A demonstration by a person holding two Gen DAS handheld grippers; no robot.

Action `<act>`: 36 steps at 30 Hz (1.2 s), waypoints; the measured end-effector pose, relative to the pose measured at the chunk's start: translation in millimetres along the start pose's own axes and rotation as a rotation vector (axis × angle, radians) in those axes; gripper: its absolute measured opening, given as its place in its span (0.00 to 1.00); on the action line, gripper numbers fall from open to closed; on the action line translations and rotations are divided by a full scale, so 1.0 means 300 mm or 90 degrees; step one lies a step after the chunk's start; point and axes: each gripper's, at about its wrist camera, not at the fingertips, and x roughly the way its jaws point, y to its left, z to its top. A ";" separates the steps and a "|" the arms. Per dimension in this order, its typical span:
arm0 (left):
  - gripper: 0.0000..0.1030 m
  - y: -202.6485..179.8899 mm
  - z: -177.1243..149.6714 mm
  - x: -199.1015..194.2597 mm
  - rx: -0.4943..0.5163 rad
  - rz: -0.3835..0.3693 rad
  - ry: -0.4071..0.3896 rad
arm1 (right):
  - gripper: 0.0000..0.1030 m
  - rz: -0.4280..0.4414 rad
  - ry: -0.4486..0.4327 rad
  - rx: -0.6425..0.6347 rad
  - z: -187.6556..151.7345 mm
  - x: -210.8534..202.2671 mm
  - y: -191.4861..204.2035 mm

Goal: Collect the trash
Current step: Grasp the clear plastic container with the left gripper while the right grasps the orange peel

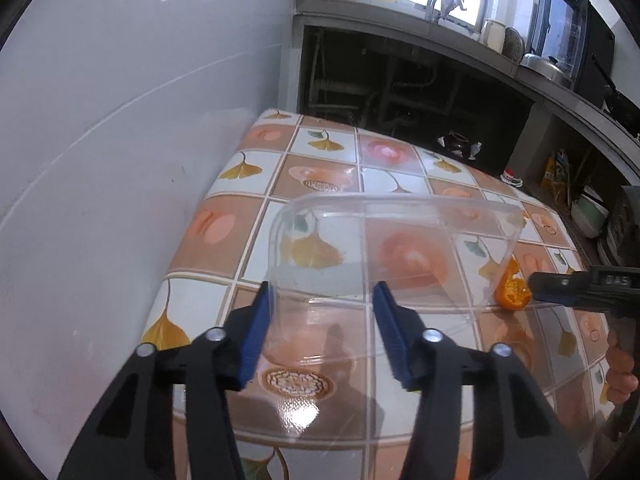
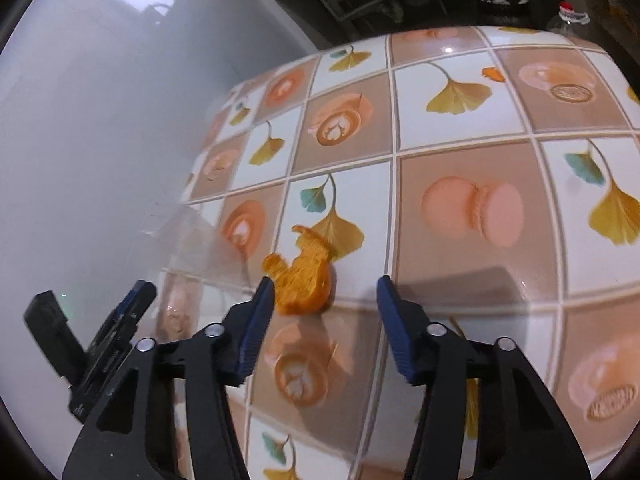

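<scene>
two handheld tongs work over a table covered in a glossy cloth printed with ginkgo leaves and pastries.

the left gripper (image 1: 320, 320) has its blue pads about half apart, straddling the near end of a clear plastic container (image 1: 384, 256). the left pad sits at the container's wall, but whether either pad actually presses on it cannot be told, so it looks positioned rather than gripped. the container is tipped on its side, its opening seemingly towards the peel, probably so scraps can be pushed or dropped in.

the right gripper (image 2: 326, 312) is also half open and empty, its fingers angled down at the table (image 2: 472, 120). its left pad reaches the edge of an orange peel (image 2: 306, 276), which is not yet pinched; this looks like the approach to a pickup.

the peel is a curled, ragged piece, bright orange with a pitted, paler inside, lying on the cloth just beside the container's far corner. a smaller orange scrap (image 2: 493, 73) lies well apart, further up the table.
</scene>
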 end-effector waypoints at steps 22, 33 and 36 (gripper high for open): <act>0.03 0.007 -0.028 -0.008 -0.043 -0.064 0.032 | 0.03 -0.076 -0.005 -0.096 -0.047 -0.009 0.031; 0.03 -0.048 -0.105 -0.159 -0.082 -0.141 0.041 | 0.03 -0.064 -0.044 -0.064 -0.210 -0.232 -0.076; 0.03 -0.078 -0.128 -0.202 -0.080 -0.154 0.037 | 0.03 -0.063 -0.057 -0.052 -0.268 -0.295 -0.106</act>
